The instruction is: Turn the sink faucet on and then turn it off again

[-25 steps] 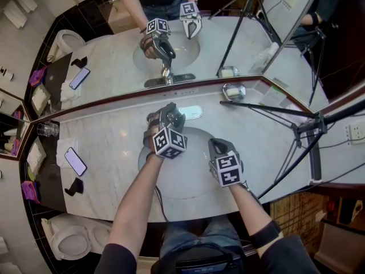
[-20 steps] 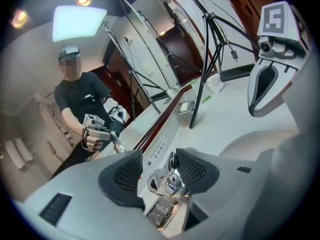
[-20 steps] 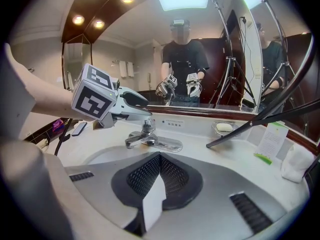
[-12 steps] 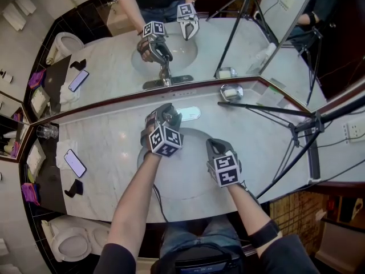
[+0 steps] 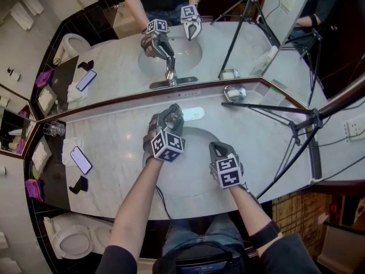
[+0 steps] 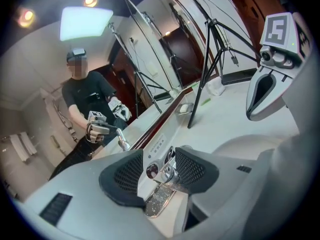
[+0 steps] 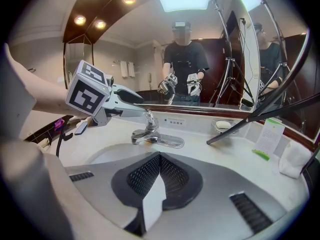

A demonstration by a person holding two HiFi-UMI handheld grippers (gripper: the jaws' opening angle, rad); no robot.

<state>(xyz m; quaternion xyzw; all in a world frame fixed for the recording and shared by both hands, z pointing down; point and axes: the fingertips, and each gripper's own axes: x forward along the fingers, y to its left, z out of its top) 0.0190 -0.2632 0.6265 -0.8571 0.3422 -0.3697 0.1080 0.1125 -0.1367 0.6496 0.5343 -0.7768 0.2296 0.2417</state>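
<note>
Left tool (image 5: 171, 112), still pinching the faucet lever (image 6: 170, 176) at the table's (image 5: 114, 136) back edge, is shifting only slightly. The right tool (image 5: 215, 147), pressed together, is idling over the sink (image 5: 191, 174). With no water showing, turn-on seems unfinished.

Head view overhead; gripper views low, close, both seemingly on faucet (image 7: 149, 131)
</note>
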